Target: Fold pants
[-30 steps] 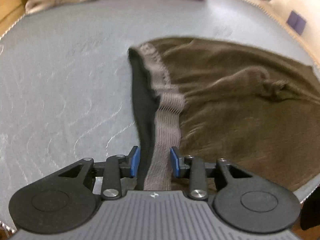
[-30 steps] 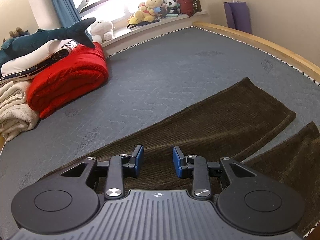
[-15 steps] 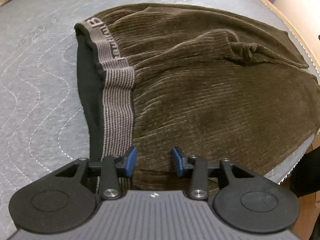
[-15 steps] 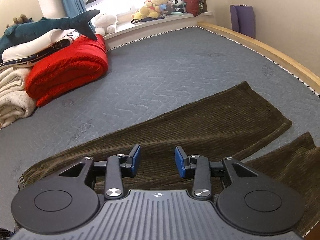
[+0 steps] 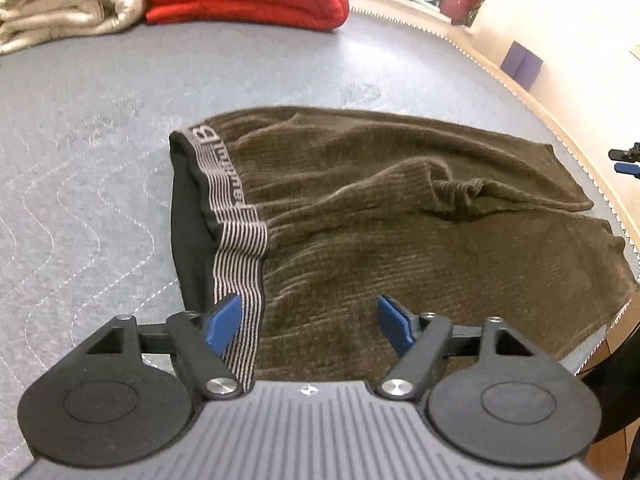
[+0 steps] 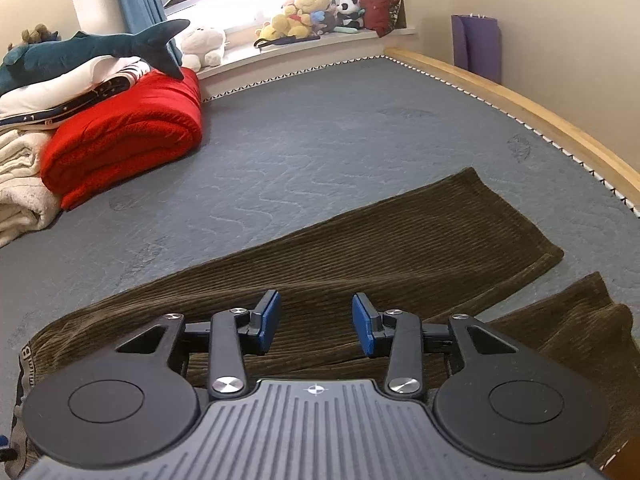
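Brown corduroy pants lie flat on the grey mattress, with the striped grey waistband at the left and a wrinkle at the crotch. My left gripper is open and empty, hovering over the near waist end, its left pad over the waistband. In the right wrist view the pants stretch to the right with both legs apart. My right gripper is open and empty above the upper leg near the crotch.
A folded red blanket and cream blankets are stacked at the far left, with a plush shark on top. Stuffed toys line the window sill. The wooden bed edge runs along the right.
My left gripper let go of the waistband, opened wide and drew back above the waist. The pants now lie flat. My right gripper stayed open and moved little.
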